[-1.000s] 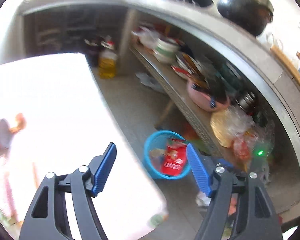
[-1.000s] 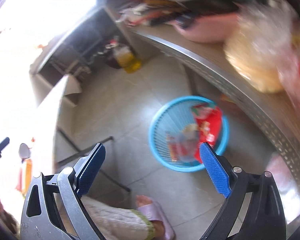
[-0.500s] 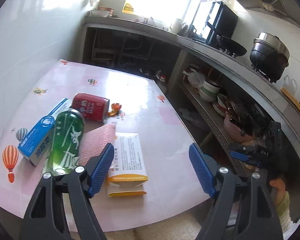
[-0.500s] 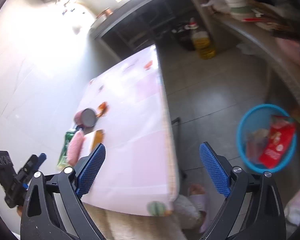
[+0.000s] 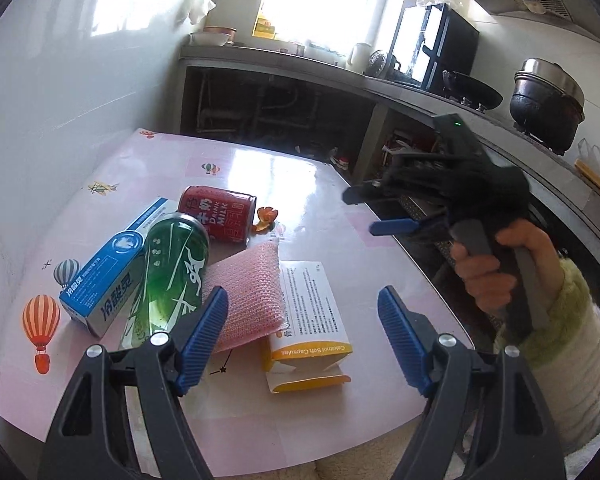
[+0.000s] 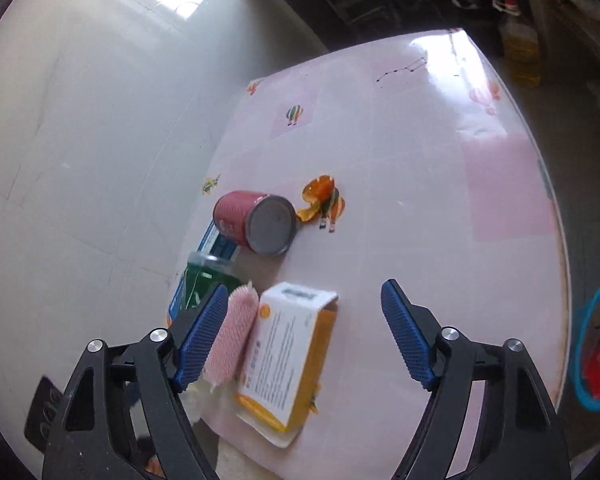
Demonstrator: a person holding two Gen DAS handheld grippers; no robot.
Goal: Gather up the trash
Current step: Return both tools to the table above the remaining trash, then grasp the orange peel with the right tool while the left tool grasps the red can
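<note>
On the pink table (image 5: 332, 216) lie a red can (image 5: 219, 213), a green bottle (image 5: 168, 276), a blue box (image 5: 112, 268), a pink scouring pad (image 5: 247, 292), a white and yellow carton (image 5: 310, 320) and a scrap of orange peel (image 5: 265, 218). My left gripper (image 5: 302, 340) is open and empty above the carton and pad. My right gripper (image 6: 304, 336) is open and empty above the carton (image 6: 288, 356); it also shows in the left wrist view (image 5: 384, 210) over the table's right side. The blue trash basket (image 6: 592, 344) stands on the floor to the right.
A white tiled wall (image 5: 60, 100) borders the table on the left. A kitchen counter (image 5: 420, 96) with a wok and a pot (image 5: 548, 100) runs behind and to the right. A yellow oil bottle (image 6: 520, 48) stands on the floor beyond the table.
Both grippers have swung from over the blue basket on the floor back to the table. They now hover open above the carton and pad.
</note>
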